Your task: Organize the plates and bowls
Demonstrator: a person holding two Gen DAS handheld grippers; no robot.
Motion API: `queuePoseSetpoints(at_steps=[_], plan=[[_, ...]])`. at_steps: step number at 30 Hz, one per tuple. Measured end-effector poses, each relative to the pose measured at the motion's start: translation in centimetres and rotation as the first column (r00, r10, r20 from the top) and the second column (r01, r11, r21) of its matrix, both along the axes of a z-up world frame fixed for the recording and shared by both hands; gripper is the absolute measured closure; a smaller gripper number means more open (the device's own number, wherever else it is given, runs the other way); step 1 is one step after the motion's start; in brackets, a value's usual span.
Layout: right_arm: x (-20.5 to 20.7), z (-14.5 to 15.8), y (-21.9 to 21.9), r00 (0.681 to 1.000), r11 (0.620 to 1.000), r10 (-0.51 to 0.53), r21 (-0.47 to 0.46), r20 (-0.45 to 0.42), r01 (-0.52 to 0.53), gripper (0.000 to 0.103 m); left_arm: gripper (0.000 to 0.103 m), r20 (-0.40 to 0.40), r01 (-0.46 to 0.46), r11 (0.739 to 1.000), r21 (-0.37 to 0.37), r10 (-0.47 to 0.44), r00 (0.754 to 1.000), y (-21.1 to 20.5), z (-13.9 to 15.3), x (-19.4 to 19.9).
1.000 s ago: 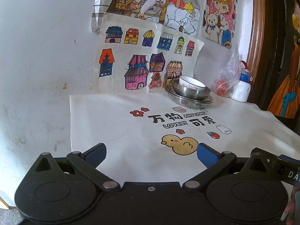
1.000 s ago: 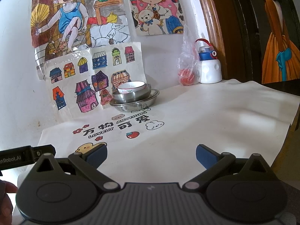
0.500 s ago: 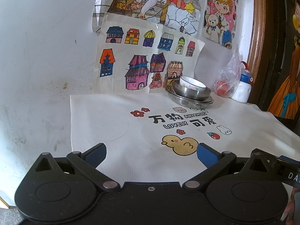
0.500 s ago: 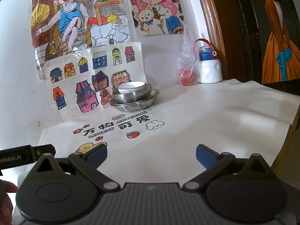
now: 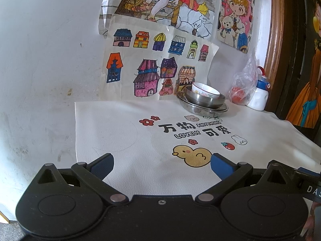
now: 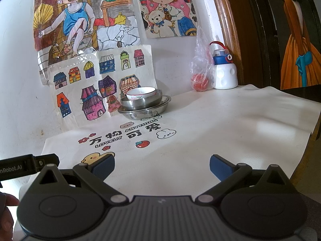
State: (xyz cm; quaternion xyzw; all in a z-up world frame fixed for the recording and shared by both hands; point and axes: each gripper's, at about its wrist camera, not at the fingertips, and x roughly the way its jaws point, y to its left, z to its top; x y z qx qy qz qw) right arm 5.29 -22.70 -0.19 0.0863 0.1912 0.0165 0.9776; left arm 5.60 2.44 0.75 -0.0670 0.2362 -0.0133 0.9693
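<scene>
Right wrist view shows both grippers' jaws spread and empty, well short of the nested stack — ceramic bowl (image 6: 141,93) perhaps loose in steel bowl (image 6: 142,101), liable to slip if tilted.

Ceramic bowl (image 5: 204,89) in steel bowl (image 5: 204,100) in plate (image 5: 202,110), far ahead of fingers (image 5: 102,163); bag (image 5: 243,84), bottle (image 5: 259,94) to stack's right on counter (image 5: 112,124).
</scene>
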Motion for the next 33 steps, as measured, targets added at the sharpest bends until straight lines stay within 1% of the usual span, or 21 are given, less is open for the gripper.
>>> queuePoseSetpoints(at_steps=[11,20,24,33], plan=[[-0.03,-0.05,0.21,1.0,1.0,0.0,0.003,-0.004,0.0,0.0,0.001,-0.004,0.002,1.0,-0.002,-0.002,1.0,0.02,0.01,0.03],[-0.13,-0.21,0.46,1.0,1.0,0.003,0.001,-0.006,-0.003,0.0,0.001,-0.034,-0.01,1.0,-0.012,0.01,0.999,-0.08,-0.12,0.23],[-0.11,-0.35,0.52,1.0,1.0,0.003,0.002,-0.009,-0.003,0.0,0.001,-0.047,-0.01,0.999,-0.031,0.009,0.999,0.07,-0.29,0.34],[-0.09,-0.34,0.57,1.0,1.0,0.002,0.002,-0.009,-0.002,0.0,0.001,-0.033,-0.013,1.0,-0.019,0.012,0.999,-0.03,-0.19,0.25]])
